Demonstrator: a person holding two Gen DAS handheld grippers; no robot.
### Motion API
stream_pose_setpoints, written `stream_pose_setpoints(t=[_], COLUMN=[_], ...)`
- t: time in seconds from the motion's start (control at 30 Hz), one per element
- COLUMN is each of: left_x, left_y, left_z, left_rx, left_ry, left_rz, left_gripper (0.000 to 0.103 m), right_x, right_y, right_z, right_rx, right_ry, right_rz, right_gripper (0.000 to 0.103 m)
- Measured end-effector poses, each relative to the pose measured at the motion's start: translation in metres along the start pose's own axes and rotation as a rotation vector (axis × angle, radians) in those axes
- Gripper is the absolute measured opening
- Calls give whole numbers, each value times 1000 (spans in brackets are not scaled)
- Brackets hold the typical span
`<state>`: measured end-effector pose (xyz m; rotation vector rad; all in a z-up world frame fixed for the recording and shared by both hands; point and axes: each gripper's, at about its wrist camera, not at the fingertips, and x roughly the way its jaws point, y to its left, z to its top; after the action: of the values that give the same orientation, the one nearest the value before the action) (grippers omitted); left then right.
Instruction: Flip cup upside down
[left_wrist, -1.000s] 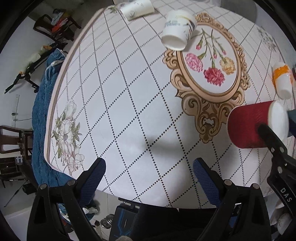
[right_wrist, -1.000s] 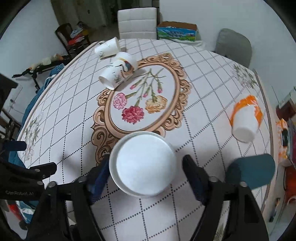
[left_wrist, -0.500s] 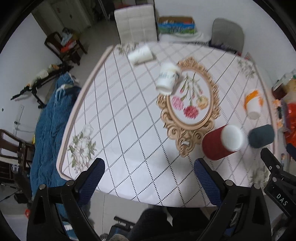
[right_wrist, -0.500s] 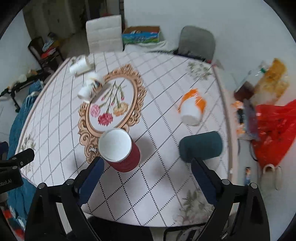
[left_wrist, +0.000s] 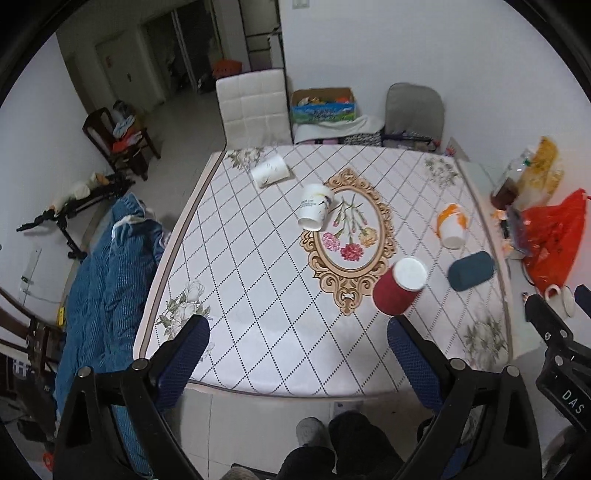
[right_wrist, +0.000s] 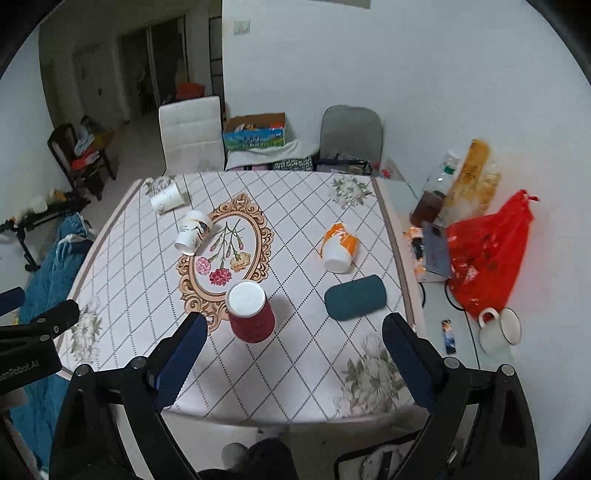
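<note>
A red paper cup (right_wrist: 251, 312) stands upside down on the table (right_wrist: 306, 369), white base up, near the front of the floral oval; it also shows in the left wrist view (left_wrist: 399, 286). My right gripper (right_wrist: 291, 354) is open and empty, high above and behind the cup, near the table's front edge. My left gripper (left_wrist: 297, 354) is open and empty, high over the front edge. A dark teal cup (right_wrist: 354, 297), an orange-and-white cup (right_wrist: 338, 249) and two white cups (right_wrist: 192, 230) (right_wrist: 166, 199) lie on their sides.
A side surface to the right holds a red plastic bag (right_wrist: 487, 254), a white enamel mug (right_wrist: 498, 330) and bottles (right_wrist: 432, 199). Chairs (right_wrist: 192, 136) stand behind the table. A blue blanket (left_wrist: 107, 273) lies at the left.
Both grippers have pulled up and back from the table. The right gripper, which was around the red cup one second ago, now stands clear of it; the cup stays upside down.
</note>
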<state>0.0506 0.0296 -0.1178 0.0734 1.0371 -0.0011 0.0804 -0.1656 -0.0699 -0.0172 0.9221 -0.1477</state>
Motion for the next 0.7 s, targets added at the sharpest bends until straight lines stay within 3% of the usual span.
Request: stream_pose_setpoints(t=[0.4, 0.7], left_x=[-90, -119], left_y=[10, 9], left_z=[-31, -43], left_rx=[36, -2], left_ry=[-119, -152], left_rz=[-49, -50], left_gripper=[99, 99], right_x=[-136, -178], right_y=[7, 1], right_z=[-36, -36], right_rx=[36, 13], right_ry=[-125, -172], right_rz=[1, 28], right_gripper=[98, 99])
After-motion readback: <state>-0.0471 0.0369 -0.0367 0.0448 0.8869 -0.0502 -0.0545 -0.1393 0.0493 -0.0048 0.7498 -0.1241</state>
